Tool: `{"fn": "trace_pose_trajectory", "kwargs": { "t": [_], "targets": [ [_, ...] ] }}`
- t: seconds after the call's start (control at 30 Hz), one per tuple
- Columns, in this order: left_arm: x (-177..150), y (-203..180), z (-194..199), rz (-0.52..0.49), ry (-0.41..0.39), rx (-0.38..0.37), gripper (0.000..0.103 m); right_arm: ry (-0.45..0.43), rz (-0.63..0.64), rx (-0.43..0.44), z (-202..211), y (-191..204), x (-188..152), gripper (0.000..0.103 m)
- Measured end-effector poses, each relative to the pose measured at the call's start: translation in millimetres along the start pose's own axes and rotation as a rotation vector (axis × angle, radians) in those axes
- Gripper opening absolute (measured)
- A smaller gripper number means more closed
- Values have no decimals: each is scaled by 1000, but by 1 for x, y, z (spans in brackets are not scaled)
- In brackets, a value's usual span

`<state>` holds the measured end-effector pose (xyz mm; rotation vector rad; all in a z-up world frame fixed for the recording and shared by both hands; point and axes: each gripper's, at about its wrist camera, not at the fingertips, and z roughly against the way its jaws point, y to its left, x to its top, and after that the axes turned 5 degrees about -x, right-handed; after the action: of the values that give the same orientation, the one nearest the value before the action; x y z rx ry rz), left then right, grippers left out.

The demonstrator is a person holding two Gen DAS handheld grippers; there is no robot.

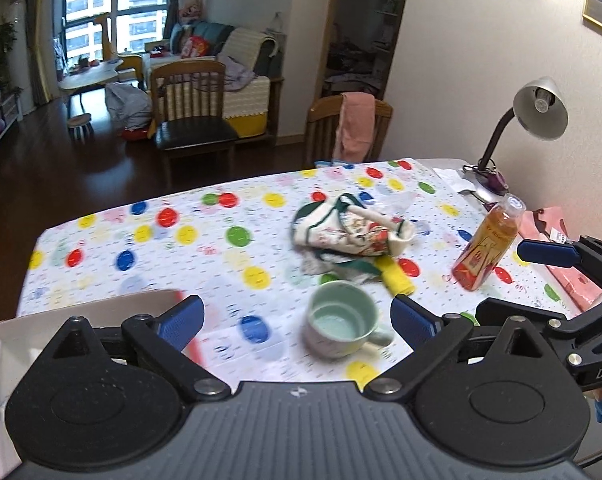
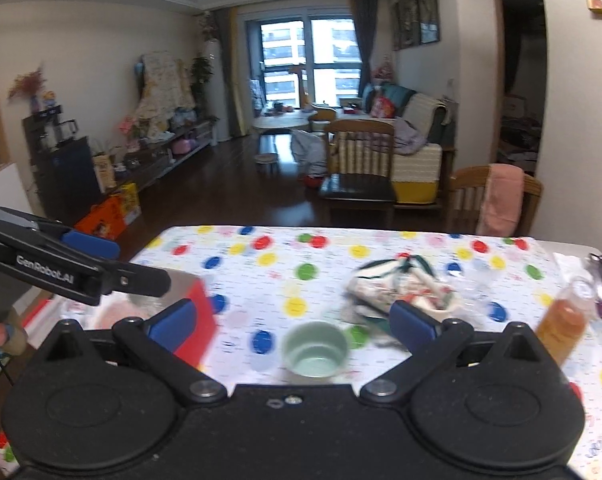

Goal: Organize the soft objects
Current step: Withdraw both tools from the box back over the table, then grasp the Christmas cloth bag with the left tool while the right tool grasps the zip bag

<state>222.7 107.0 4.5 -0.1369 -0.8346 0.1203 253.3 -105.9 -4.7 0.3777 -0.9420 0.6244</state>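
Landmark: green cup (image 1: 343, 324) on dotted tablecloth (image 1: 149, 240).

Left gripper (image 1: 297, 318): jaws wide apart, nothing between pads, cup just ahead of gap.

Right gripper (image 2: 293, 322): jaws also wide, empty, cup ahead, slightly left of middle.

Cloth pile (image 1: 351, 234) beyond cup, slightly right, not touching it; long axis runs about left-right, yellow roll (image 1: 397, 278) at its near right edge.

Bottle (image 1: 487, 244) right of cup, farther.

Box (image 2: 199, 312) left of cup.

Judgement: both grippers about equally near pile; must reach over cup.
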Motion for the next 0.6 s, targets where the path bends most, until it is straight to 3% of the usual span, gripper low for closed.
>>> {"fn": "trace_pose_trajectory", "kwargs": {
  "t": [0.27, 0.6],
  "targets": [
    [27, -41, -64, 10, 47, -28, 100, 22, -32, -57, -24, -65, 7, 103],
    [57, -72, -146, -1, 115, -11, 100, 83, -80, -96, -87, -136, 36, 103]
  ]
}}
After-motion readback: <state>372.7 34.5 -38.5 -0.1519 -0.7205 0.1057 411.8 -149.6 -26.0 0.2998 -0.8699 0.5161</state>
